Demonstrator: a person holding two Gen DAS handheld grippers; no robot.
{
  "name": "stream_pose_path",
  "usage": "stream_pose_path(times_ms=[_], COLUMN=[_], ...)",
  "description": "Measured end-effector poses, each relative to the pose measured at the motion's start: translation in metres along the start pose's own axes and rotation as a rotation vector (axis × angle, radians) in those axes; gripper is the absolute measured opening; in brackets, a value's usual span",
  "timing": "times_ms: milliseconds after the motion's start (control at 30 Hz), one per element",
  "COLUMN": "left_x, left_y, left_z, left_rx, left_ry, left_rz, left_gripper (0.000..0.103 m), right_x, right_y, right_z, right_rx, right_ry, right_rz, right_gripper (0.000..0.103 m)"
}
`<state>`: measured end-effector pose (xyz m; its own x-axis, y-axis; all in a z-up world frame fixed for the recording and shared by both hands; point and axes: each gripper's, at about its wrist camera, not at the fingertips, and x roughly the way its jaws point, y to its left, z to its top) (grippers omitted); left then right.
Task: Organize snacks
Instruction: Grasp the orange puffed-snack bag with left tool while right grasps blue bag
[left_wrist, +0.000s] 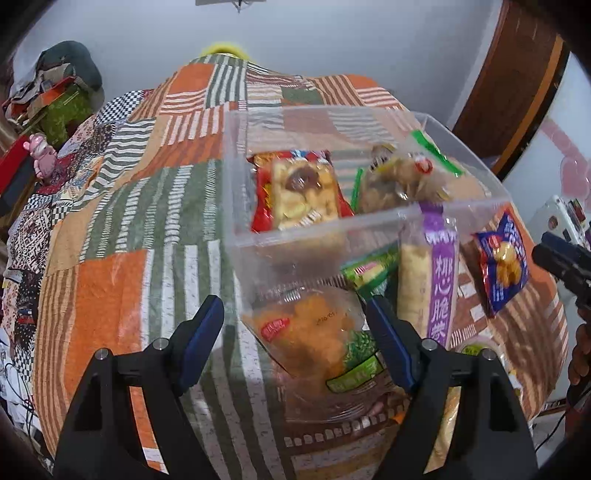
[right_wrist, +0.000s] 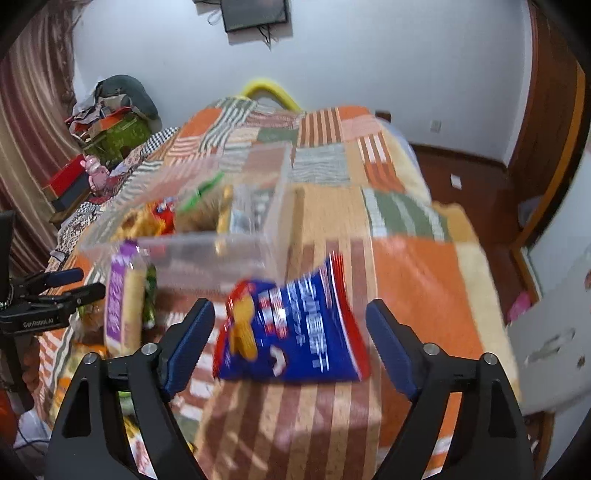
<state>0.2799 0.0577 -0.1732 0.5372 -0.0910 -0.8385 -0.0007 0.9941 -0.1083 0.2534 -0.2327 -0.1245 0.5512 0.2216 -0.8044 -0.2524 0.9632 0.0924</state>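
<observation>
A clear plastic bin (left_wrist: 295, 229) stands on the patchwork bed and holds a red snack packet (left_wrist: 295, 192) and a brown packet with green trim (left_wrist: 402, 177). My left gripper (left_wrist: 295, 332) is open, its fingers either side of an orange snack bag (left_wrist: 310, 328) lying in front of the bin. A purple cracker packet (left_wrist: 436, 284) leans on the bin's near wall. My right gripper (right_wrist: 290, 332) is open around a blue and red snack bag (right_wrist: 291, 332), which lies on the bed right of the bin (right_wrist: 207, 251). That bag also shows in the left wrist view (left_wrist: 502, 262).
A small green packet (left_wrist: 365, 271) lies between the orange bag and the purple packet. More packets lie near the bed's front edge (left_wrist: 476, 350). Boxes and a pink toy (left_wrist: 42, 155) crowd the far left. A wooden door (right_wrist: 546, 110) stands at right.
</observation>
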Motion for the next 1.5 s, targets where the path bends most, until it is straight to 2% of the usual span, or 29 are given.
stream_pose_path(times_ms=[233,333,467,600,667,833,1000,1100,1333,1500], left_x=[0.012,0.020,0.029,0.030,0.031,0.029,0.025,0.021,0.002,-0.015], left_y=[-0.001,0.008,0.013,0.013,0.015,0.015,0.010,0.009,0.010,0.009], left_z=[-0.011,-0.014,-0.016,-0.016,-0.017,-0.018,-0.020,-0.022,-0.025,-0.025], left_rx=[0.042,0.001,-0.017,-0.013,-0.019,-0.016,-0.002,-0.004,0.001,0.012], left_ry=[0.033,0.060,0.072,0.049,0.038,0.020,0.006,-0.001,-0.026,-0.057], left_rz=[0.045,0.028,0.024,0.026,0.019,0.016,0.030,0.042,0.056,0.059], left_gripper=[0.080,0.080,0.080,0.080,0.078,0.064,0.061,0.060,0.059,0.059], right_x=[0.009,0.011,0.021,0.036,0.042,0.042,0.038,0.034,0.028,0.022], right_y=[-0.007,-0.007,-0.007,-0.005,-0.004,-0.001,0.006,0.005,0.004,0.000], right_z=[-0.015,-0.011,-0.006,-0.007,-0.008,-0.010,-0.012,-0.011,-0.011,-0.013], right_rx=[0.006,-0.002,0.012,0.020,0.020,-0.001,-0.041,-0.024,0.001,0.033], right_ry=[0.049,0.046,0.059,0.106,0.137,0.139,0.117,0.094,0.082,0.079], right_rz=[-0.005,-0.016,0.005,0.021,0.023,0.017,0.004,0.008,0.033,0.045], right_gripper=[0.085,0.089,0.101,0.102,0.103,0.103,0.090,0.081,0.066,0.064])
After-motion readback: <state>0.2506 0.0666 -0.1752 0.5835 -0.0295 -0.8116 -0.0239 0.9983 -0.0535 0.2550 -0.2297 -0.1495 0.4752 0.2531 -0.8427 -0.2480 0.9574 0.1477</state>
